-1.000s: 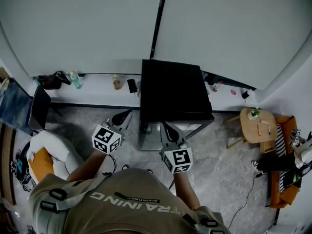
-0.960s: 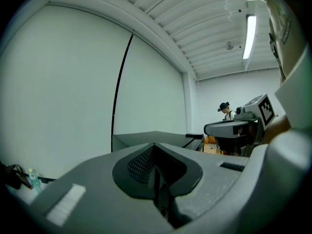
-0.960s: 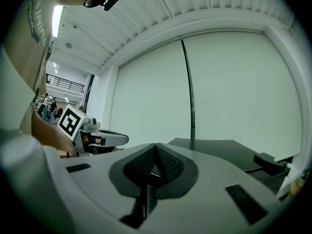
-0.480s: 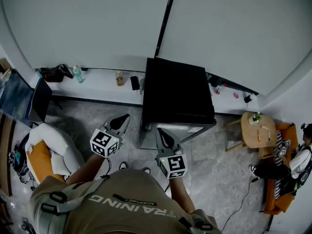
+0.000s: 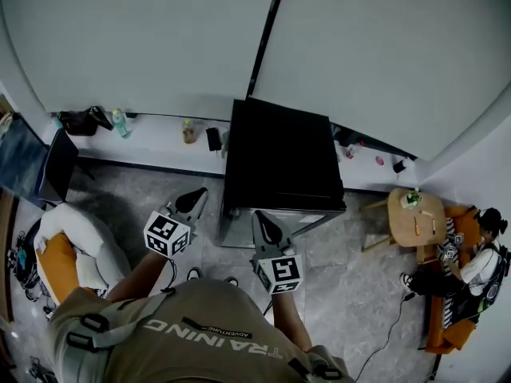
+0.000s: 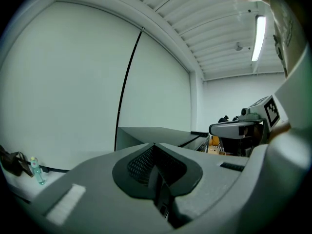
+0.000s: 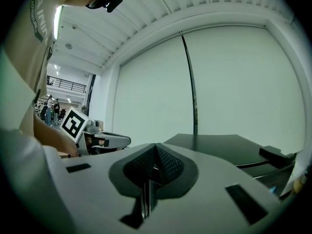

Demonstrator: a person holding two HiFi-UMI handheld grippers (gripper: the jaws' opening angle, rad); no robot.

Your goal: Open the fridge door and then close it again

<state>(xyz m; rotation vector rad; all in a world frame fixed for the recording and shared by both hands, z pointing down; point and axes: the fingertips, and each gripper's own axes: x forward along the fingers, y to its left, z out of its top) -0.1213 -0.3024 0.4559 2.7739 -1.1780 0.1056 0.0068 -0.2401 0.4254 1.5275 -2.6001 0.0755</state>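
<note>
L gripper [image 5: 199, 192] & R gripper [image 5: 259, 216] hover near fridge [image 5: 279, 154] front, fingers pressed together, empty; fridge looks shut: pre-open or post-close.

Pale wall [image 5: 144, 46] with dark vertical seam [image 5: 263, 34]; low white ledge [image 5: 152, 146] at its foot; grey tiled floor [image 5: 359, 286]; white-and-orange armchair [image 5: 72, 246], left; round wooden table [image 5: 415, 218], right; ceiling strip light [image 6: 258, 30], lit.

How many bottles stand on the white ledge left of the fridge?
2: a clear bottle beside the black bag, and a smaller brownish bottle nearer the fridge. More may hide behind the fridge.
</note>
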